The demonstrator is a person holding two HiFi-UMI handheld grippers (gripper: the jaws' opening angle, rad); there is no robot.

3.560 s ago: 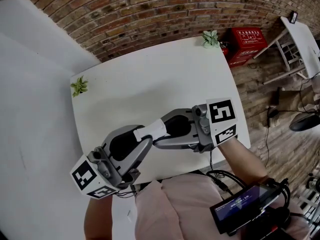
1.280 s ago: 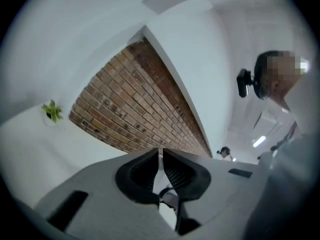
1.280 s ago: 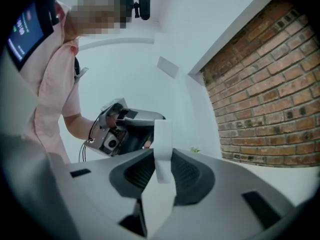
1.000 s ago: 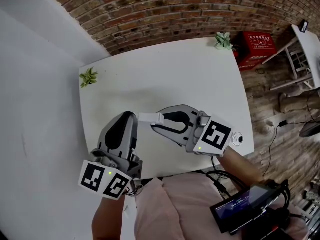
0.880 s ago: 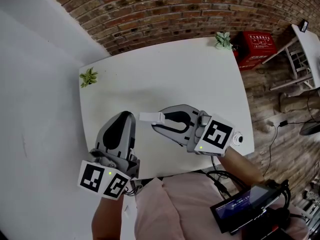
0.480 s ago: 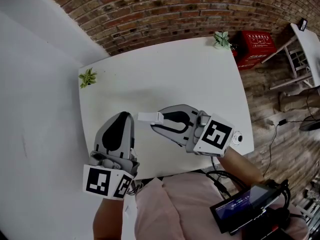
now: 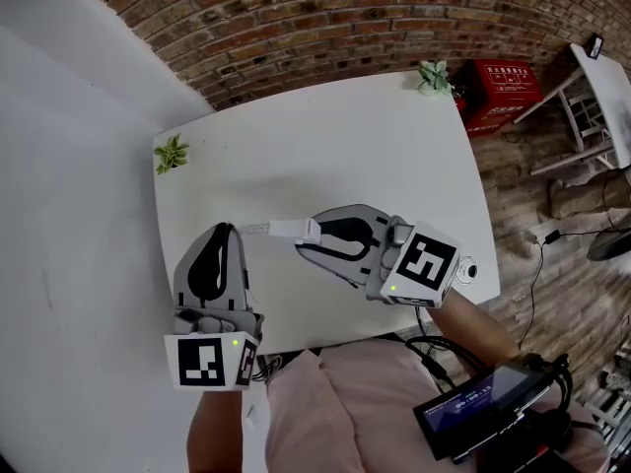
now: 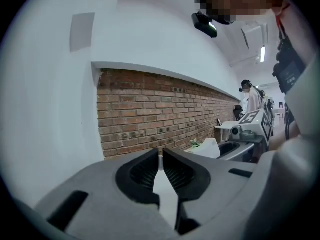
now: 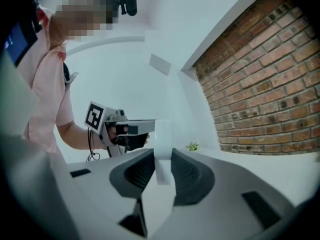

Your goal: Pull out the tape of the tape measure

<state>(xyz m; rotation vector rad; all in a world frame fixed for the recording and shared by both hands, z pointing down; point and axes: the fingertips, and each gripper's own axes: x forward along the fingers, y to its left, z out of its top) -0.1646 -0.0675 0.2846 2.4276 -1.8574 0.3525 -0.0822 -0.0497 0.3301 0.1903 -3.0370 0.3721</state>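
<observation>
Tape measure (image 7: 298, 229): white case, held above the near half of the table (image 7: 325, 136).

Head view: right gripper (image 7: 308, 236) is clamped on the case. A short run of tape (image 7: 254, 227) leads from the case toward the table's left edge, ending at the left gripper (image 7: 225, 233). That gripper's body overhangs the table's near-left edge, with the white wall (image 7: 69, 215) just beside it. The bare tabletop runs from both grippers to the far edge, with far-left plant (image 7: 170, 153) and far-right plant (image 7: 432, 74) at its far corners.

Left gripper view: jaws nearly together, a thin white sliver pinched at the tips. Brick wall (image 8: 150, 114) lies beyond the table.

Right gripper view: pads press both sides of the upright case; the left gripper sits close beyond it, above the table.
</observation>
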